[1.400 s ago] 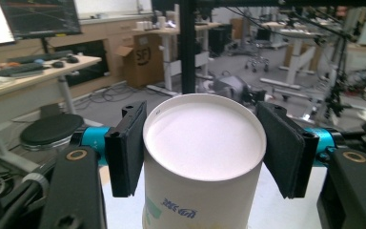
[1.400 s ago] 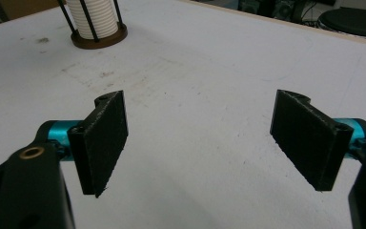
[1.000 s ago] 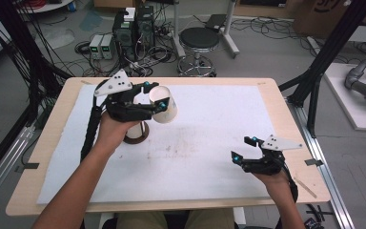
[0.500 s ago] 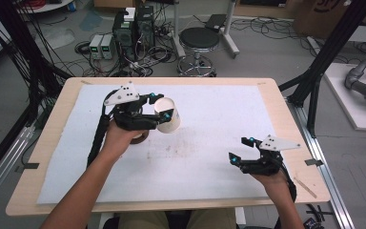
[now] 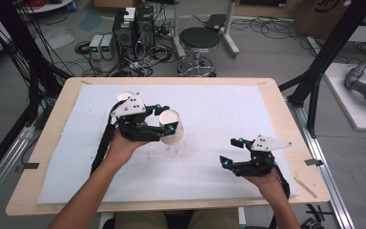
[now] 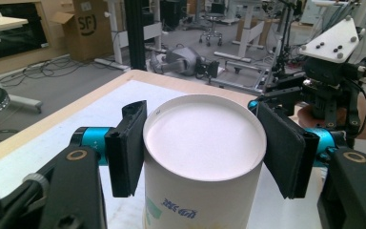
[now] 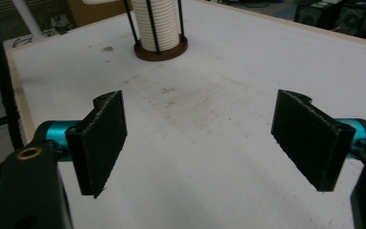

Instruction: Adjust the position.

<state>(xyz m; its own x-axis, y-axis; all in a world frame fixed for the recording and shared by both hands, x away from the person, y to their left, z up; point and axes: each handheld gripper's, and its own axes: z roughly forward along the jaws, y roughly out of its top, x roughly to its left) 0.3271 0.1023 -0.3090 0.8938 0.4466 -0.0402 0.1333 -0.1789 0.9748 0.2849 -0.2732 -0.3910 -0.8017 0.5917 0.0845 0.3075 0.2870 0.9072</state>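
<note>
The left gripper [image 5: 164,125] pinches a paper cup [image 5: 172,127], bottom up, above the white mat [image 5: 219,109]. The right gripper [image 5: 232,151] hovers over the mat's near right; its empty jaws, spread wide, have just been opening.

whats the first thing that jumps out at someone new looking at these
The white paper cup, clamped upside down in the left tongs over the white mat. Next, the right tongs, open and empty near the table's right edge, and the stack of cups in a wire holder at the far left.
</note>
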